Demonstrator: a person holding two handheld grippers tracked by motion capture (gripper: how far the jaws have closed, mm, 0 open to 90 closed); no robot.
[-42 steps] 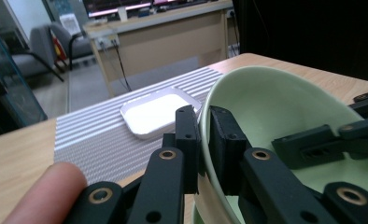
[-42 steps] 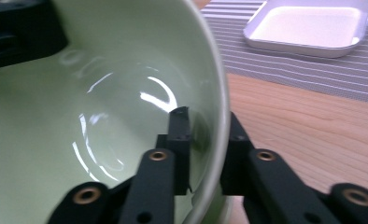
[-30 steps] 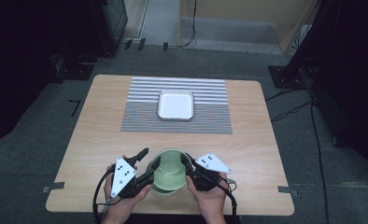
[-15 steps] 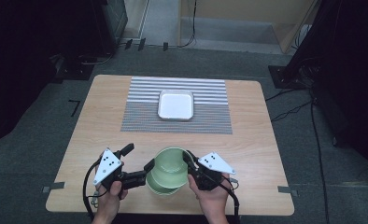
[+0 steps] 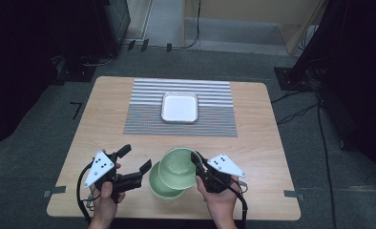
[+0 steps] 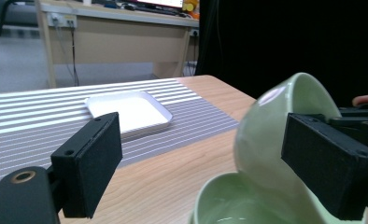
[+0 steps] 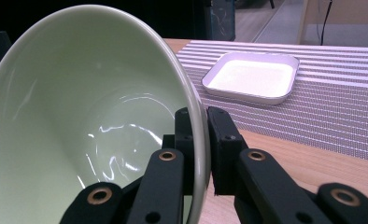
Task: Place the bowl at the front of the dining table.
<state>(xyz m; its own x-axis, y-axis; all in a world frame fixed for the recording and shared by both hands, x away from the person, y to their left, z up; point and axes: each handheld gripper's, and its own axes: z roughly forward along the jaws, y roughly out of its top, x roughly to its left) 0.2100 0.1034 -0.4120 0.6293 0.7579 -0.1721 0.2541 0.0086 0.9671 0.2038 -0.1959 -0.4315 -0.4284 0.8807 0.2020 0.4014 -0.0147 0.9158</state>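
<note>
Bowls come first: we see a pale green upper bowl (image 5: pixel 178 167) tilted over a lower green bowl (image 5: pixel 163 186) near the table's (image 5: pixel 253 152) front edge, about midway along it. Our right gripper (image 5: pixel 196 162) pinches the upper bowl's rim, jaws clamped on its wall. Our left gripper (image 5: pixel 136 160) has just been opening; its jaws stand wide, holding nothing, just beside the lower bowl. Farther back, a white square tray (image 5: pixel 180 107) lies on a striped mat (image 5: pixel 143 109).
</note>
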